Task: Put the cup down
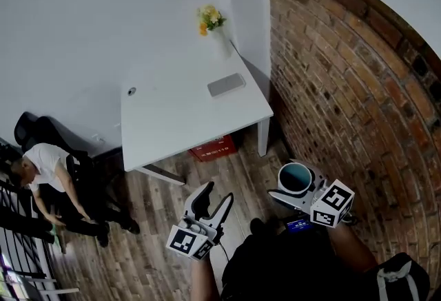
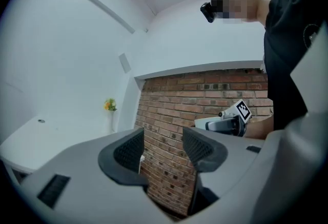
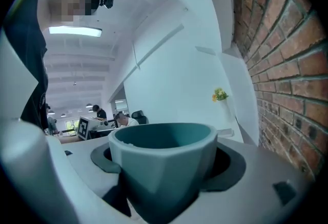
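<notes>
My right gripper [image 3: 165, 156] pinches the teal cup [image 1: 295, 178] between its jaws, over the wooden floor [image 1: 155, 213], apart from the white table [image 1: 172, 124]. My left gripper [image 2: 163, 150] stands spread, empty.

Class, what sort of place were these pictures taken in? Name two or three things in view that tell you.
Probably an open-plan office: a white desk stands beside a brick wall, a person sits by a black office chair, and the right gripper view shows more people at desks under ceiling lights.
</notes>
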`<action>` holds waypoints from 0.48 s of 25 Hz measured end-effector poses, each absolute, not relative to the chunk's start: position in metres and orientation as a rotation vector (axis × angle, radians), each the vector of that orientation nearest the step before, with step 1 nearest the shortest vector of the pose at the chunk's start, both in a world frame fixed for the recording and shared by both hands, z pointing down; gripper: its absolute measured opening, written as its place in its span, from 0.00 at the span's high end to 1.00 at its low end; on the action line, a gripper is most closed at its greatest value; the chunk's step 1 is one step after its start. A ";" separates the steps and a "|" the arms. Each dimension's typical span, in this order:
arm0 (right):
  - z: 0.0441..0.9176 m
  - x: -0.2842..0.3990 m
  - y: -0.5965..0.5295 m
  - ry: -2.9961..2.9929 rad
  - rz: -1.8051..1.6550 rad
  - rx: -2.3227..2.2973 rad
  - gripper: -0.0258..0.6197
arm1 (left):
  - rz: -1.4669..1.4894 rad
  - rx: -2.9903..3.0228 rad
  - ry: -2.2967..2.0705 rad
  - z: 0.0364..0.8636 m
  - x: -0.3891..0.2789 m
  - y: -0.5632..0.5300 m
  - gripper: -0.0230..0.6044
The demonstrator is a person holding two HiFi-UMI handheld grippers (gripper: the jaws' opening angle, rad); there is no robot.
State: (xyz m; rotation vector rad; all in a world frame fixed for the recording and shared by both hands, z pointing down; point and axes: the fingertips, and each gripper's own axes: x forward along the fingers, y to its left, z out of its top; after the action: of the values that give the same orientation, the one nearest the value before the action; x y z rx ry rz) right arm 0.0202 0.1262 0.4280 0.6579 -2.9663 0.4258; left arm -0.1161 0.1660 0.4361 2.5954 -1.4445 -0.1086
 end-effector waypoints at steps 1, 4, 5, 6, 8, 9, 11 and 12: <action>0.429 0.016 0.119 -2.957 0.432 0.669 0.35 | -0.113 2.590 -1.439 0.437 -0.122 0.159 0.58; 0.433 0.012 0.097 -2.934 0.471 0.704 0.35 | -0.162 2.563 -1.417 0.438 -0.133 0.140 0.58; 0.434 0.012 0.090 -2.931 0.484 0.718 0.35 | -0.184 2.557 -1.407 0.438 -0.136 0.135 0.58; 0.435 0.012 0.083 -2.929 0.497 0.731 0.35 | -0.202 2.554 -1.400 0.439 -0.139 0.129 0.58; 0.438 0.011 0.067 -2.929 0.514 0.749 0.35 | -0.206 2.552 -1.403 0.440 -0.145 0.116 0.58; 0.439 0.009 0.058 -2.929 0.520 0.753 0.35 | -0.197 2.550 -1.410 0.441 -0.149 0.109 0.58; 0.442 0.004 0.040 -2.931 0.529 0.745 0.35 | -0.182 2.540 -1.425 0.444 -0.156 0.095 0.58; 0.442 0.001 0.031 -2.936 0.529 0.736 0.35 | -0.177 2.534 -1.433 0.445 -0.159 0.087 0.58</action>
State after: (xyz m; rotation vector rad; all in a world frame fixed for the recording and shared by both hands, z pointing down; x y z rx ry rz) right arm 0.0006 0.0306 0.4425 0.7360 -2.9362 0.5293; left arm -0.1595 0.0873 0.4448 2.5344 -1.4332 -0.1765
